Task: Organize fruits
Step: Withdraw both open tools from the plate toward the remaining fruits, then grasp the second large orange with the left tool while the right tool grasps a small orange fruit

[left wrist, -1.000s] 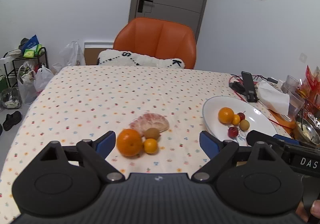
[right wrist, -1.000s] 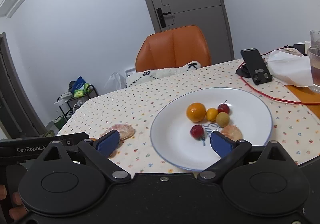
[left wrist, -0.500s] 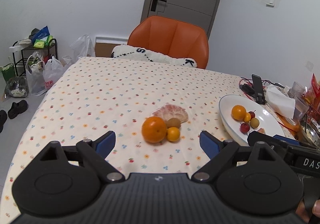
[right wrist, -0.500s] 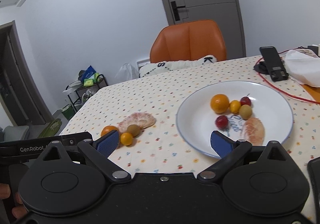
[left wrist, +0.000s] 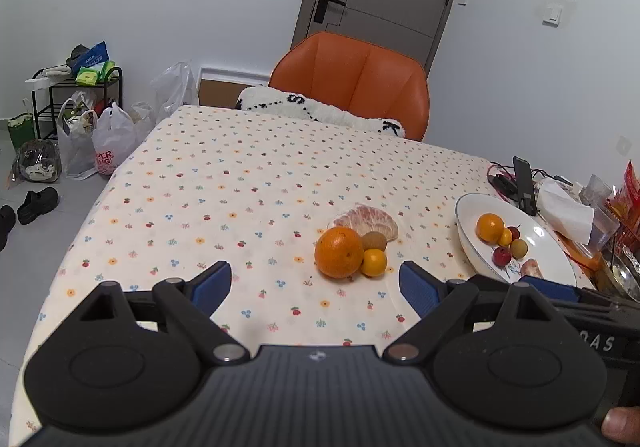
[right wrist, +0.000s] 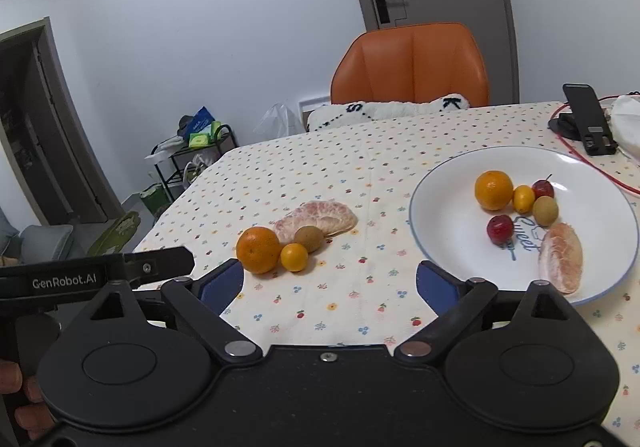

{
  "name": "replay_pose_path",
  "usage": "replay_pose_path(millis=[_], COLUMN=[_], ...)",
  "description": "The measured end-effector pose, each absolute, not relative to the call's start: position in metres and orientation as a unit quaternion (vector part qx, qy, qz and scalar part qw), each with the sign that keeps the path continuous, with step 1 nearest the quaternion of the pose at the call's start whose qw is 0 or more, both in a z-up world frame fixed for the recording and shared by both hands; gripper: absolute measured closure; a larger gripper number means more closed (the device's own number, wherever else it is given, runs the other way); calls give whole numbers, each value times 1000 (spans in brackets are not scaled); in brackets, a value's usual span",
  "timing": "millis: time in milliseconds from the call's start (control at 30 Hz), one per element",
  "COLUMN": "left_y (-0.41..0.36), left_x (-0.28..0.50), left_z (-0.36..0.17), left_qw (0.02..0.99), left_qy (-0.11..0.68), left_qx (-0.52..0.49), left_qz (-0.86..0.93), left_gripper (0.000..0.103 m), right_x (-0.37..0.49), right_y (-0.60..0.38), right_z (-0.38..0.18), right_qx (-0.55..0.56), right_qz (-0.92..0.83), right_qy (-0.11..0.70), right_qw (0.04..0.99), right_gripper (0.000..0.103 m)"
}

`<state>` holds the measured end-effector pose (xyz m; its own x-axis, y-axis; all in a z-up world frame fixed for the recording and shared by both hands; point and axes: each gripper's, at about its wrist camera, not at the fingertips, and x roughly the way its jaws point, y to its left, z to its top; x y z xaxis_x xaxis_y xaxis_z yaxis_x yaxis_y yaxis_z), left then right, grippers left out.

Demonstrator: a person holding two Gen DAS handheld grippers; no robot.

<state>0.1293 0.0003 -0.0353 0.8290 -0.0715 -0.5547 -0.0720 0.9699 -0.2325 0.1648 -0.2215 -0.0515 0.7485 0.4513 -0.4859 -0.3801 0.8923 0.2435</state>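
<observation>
Four fruits ahead of left tongs: orange, kumquat, longan, pomelo; touching. Both tongs wide open, empty; right tongs near plate. Risk: orange grab scatters its neighbours.

Black ribbed gripper bodies, round pivot discs, silver screws, blue fingers, white "GenRobot.AI" lettering

My left gripper hangs above the surface, jaws wide apart and empty. Ahead, an orange touches a kumquat; the plate sits right.
</observation>
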Motion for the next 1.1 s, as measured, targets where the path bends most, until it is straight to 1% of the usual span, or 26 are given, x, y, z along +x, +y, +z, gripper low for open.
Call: replay_pose_path(millis=[400, 533, 600, 667, 767, 1067, 1100], left_y=[-1, -5, -7, -10, -13, -20, -20], left_x=[142, 149, 153, 158, 164, 185, 188], left_z=[-42, -43, -44, -46, -50, -61, -62], left_qw=[947, 947, 947, 946, 944, 940, 939], left_qy=[295, 297, 299, 302, 307, 318, 319], left_qx=[-125, -120, -118, -119, -118, -119, -119], left_qz=[-10, -16, -18, -21, -28, -38, -38], left_gripper=[17, 22, 24, 29, 35, 44, 44], right_x=[174, 179, 181, 185, 190, 204, 205], right_y=[-216, -219, -220, -221, -225, -232, -233], right_z=[-58, -61, -63, -64, -67, -76, -77], right_qx=[67, 73, 73, 75, 80, 94, 97], right_qz=[231, 235, 237, 239, 239, 240, 241], right_qy=[293, 298, 301, 304, 309, 324, 326], right_qw=[925, 922, 921, 919, 917, 910, 909], right_gripper=[27, 31, 35, 39, 44, 49, 52])
